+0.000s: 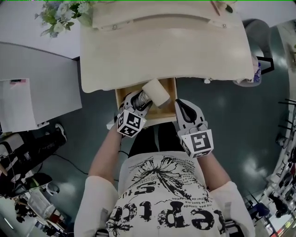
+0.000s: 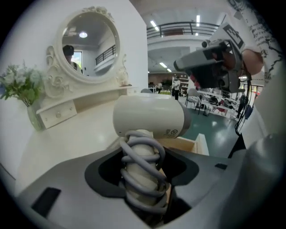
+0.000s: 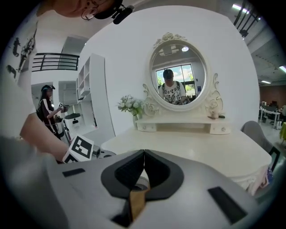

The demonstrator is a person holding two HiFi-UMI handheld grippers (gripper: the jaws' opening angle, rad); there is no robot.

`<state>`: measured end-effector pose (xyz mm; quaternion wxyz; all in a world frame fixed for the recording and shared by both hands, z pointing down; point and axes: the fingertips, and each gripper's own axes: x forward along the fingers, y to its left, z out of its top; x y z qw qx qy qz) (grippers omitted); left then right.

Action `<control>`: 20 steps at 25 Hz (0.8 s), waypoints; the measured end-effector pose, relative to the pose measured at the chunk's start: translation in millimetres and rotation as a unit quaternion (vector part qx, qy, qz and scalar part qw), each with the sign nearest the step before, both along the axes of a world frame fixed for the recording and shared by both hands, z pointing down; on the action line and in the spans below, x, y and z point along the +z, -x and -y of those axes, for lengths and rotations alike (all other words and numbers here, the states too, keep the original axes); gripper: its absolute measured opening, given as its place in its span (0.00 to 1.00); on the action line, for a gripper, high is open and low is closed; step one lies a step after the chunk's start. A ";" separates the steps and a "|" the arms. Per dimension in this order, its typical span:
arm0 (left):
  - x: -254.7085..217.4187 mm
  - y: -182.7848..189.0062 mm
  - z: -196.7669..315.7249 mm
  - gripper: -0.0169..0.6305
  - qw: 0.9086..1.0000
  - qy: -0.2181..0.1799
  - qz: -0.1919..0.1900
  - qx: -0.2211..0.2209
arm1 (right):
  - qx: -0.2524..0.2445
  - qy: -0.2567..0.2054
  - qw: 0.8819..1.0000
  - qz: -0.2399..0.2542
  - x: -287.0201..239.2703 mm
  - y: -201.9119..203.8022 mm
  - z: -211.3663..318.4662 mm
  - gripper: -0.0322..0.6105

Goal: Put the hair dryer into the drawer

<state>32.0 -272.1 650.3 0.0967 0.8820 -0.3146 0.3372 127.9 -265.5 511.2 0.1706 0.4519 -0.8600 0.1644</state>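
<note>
A white hair dryer (image 1: 155, 92) with its grey cord wound round the handle (image 2: 142, 172) hangs over the open wooden drawer (image 1: 121, 95) under the cream vanity table (image 1: 162, 51). My left gripper (image 1: 138, 100) is shut on that corded handle, and the dryer's barrel (image 2: 149, 115) lies crosswise above the jaws. In the left gripper view the drawer's wooden wall (image 2: 187, 145) shows just below the barrel. My right gripper (image 1: 182, 106) sits to the right of the drawer's front, shut with nothing in it. Its jaws (image 3: 144, 154) meet tip to tip.
A round mirror (image 3: 178, 76) with small drawers stands at the back of the table, with a vase of flowers (image 1: 64, 11) at its left corner. A white cabinet (image 1: 32, 88) stands on the left and a grey chair (image 1: 259, 41) on the right.
</note>
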 end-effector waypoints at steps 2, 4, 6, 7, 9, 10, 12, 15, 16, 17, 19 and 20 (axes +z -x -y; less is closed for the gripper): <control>23.2 -6.8 1.3 0.41 0.999 0.023 0.016 0.020 | -0.001 0.003 1.000 -0.001 8.6 -4.9 4.5 0.08; 41.3 -13.9 1.5 0.41 0.998 0.043 0.028 0.045 | 0.000 0.000 1.000 0.002 13.5 -8.4 10.9 0.08; 56.6 -20.8 -0.7 0.41 0.995 0.061 0.044 0.071 | -0.001 -0.005 1.000 0.008 15.4 -10.4 16.9 0.08; 63.9 -23.9 -2.2 0.41 0.993 0.069 0.052 0.083 | -0.003 -0.007 1.000 0.009 15.9 -10.8 19.3 0.08; 78.6 -29.0 -5.7 0.41 0.989 0.083 0.065 0.107 | -0.007 -0.009 1.000 0.010 17.6 -11.5 22.5 0.08; 86.1 -30.7 -7.2 0.41 0.986 0.093 0.071 0.118 | -0.008 -0.008 1.000 0.010 19.1 -12.2 23.3 0.08; 101.4 -31.6 -9.6 0.41 0.981 0.114 0.083 0.136 | -0.010 -0.005 1.000 0.009 22.8 -13.5 24.1 0.08; 121.4 -28.0 -14.4 0.41 0.972 0.145 0.105 0.154 | -0.020 0.004 1.000 0.006 29.7 -13.9 20.9 0.08; 126.9 -26.0 -15.5 0.41 0.969 0.153 0.112 0.157 | -0.022 0.007 1.000 0.004 31.9 -14.5 20.1 0.08; 131.7 -24.1 -16.2 0.41 0.967 0.158 0.119 0.160 | -0.021 0.010 1.000 0.001 33.5 -15.8 20.3 0.08; 139.2 -20.8 -18.0 0.41 0.963 0.164 0.133 0.167 | -0.016 0.017 1.000 -0.005 35.0 -19.1 21.8 0.08; 142.1 -19.4 -19.3 0.41 0.961 0.167 0.138 0.169 | -0.017 0.018 1.000 -0.004 36.1 -19.8 21.5 0.08</control>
